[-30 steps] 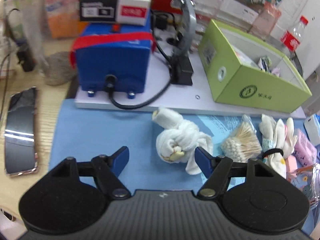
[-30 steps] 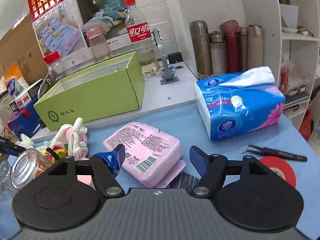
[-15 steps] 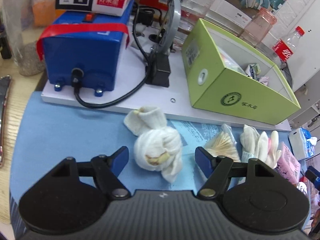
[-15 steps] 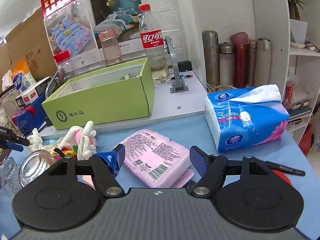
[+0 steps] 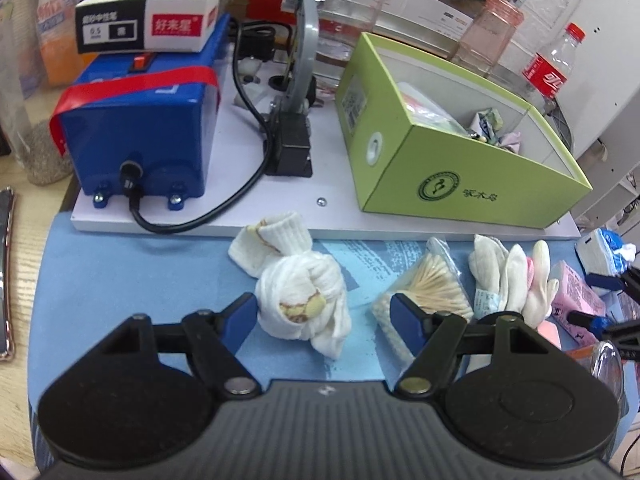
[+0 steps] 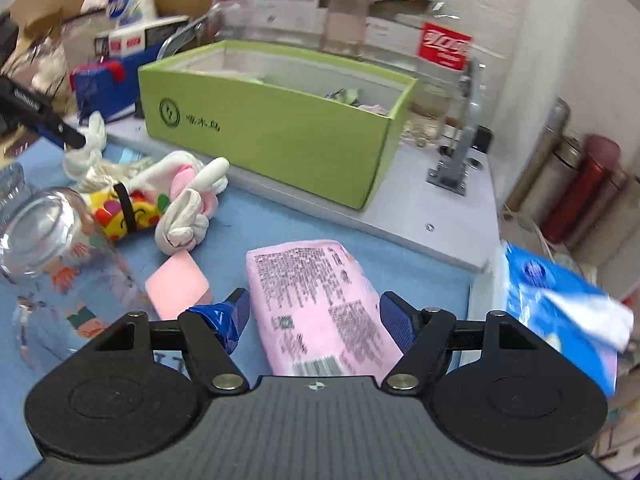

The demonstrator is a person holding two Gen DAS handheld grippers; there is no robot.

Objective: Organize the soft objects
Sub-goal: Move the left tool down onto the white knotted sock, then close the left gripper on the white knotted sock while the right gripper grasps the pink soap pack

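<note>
Knotted white sock bundle: between the spread fingers of the left hand-held gripper, nearer the left finger, on the blue worktop. Likely light, soft, compressible; best pinched across the knot.
Pink tissue pack: between the spread right hand-held gripper fingers. Likely light, squashy, slippery wrapper.

I count one green box at one o'clock, one knotted white sock bundle dead ahead, one bag of cotton swabs at two, one blue machine at eleven. On my right camera: one pink packet at twelve, one pink sponge at ten, one glass jar at nine, one blue tissue pack at three, three flasks.
</note>
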